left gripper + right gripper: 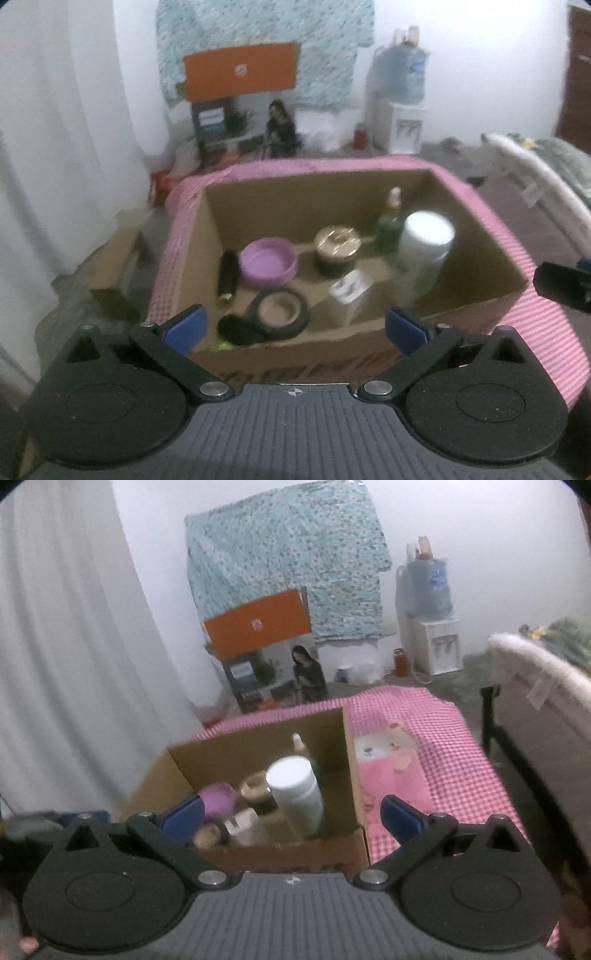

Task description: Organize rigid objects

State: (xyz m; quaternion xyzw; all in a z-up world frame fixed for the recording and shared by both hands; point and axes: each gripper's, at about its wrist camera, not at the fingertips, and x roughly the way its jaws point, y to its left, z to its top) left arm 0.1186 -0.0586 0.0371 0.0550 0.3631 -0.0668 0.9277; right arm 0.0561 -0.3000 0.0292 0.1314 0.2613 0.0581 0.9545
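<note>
An open cardboard box stands on a pink checked cloth. Inside it are a white bottle, a purple bowl, a gold-lidded jar, a green bottle, a black tape ring, a dark slim object and a small white block. My left gripper hovers open in front of the box's near wall, nothing between its fingers. My right gripper is open too, held before the box's right part.
A water dispenser, an orange board and a picture of a seated person lean at the far white wall. A white curtain hangs left. A bed edge lies right. A low cardboard piece sits left of the table.
</note>
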